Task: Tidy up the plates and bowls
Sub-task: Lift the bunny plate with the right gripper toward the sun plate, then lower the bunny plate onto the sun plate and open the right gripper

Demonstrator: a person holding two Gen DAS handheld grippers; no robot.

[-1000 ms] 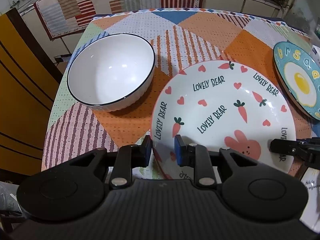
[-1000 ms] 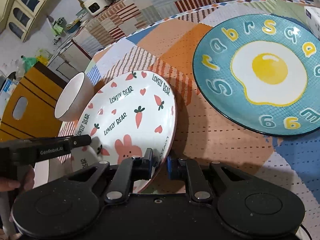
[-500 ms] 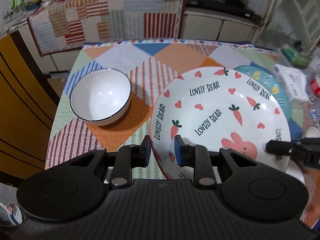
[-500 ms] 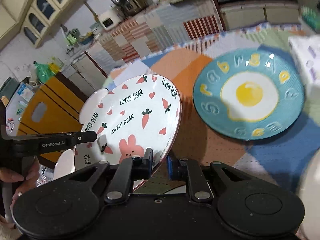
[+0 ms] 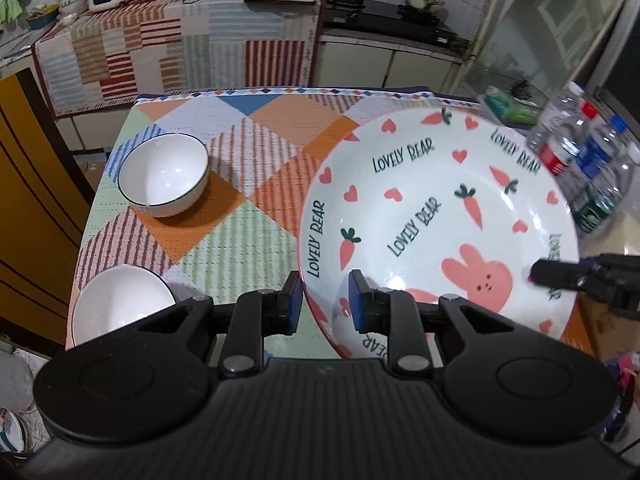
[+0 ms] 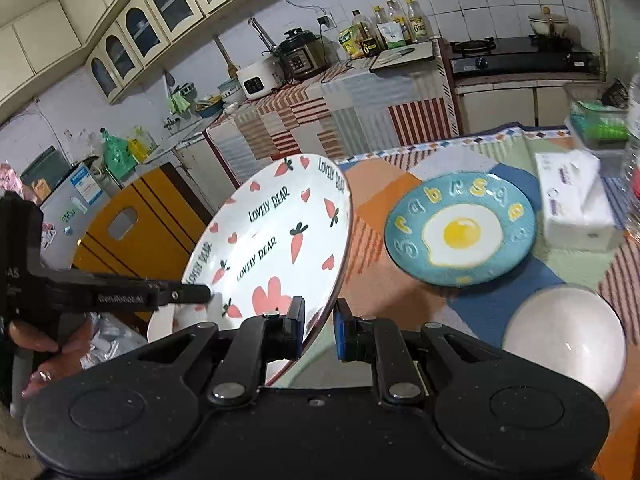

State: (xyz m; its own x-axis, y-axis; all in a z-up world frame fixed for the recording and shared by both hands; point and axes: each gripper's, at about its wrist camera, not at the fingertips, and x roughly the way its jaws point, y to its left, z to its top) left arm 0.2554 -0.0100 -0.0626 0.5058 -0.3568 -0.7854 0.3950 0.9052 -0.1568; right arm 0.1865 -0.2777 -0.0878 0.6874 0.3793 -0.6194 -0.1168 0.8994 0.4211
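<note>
White bunny plate is up off the table, rim clenched by left gripper & right gripper. Egg plate, far-left bowl etc. not yet stacked; task looks early.

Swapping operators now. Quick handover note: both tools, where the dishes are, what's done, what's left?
Left tool: shut on the near-left rim of the white "Lovely Bear" carrot-print plate.
Right tool: shut on the same plate's opposite rim. The plate is held clear of the patchwork tablecloth, tilted in the right view.
On the table: teal fried-egg plate, a white bowl with a dark rim, a plain white bowl at the near-left edge, and another white bowl near the right tool.
Done: carrot plate gripped and off the table.
Left: set it down, probably stacked with the teal plate; then group the bowls.
</note>
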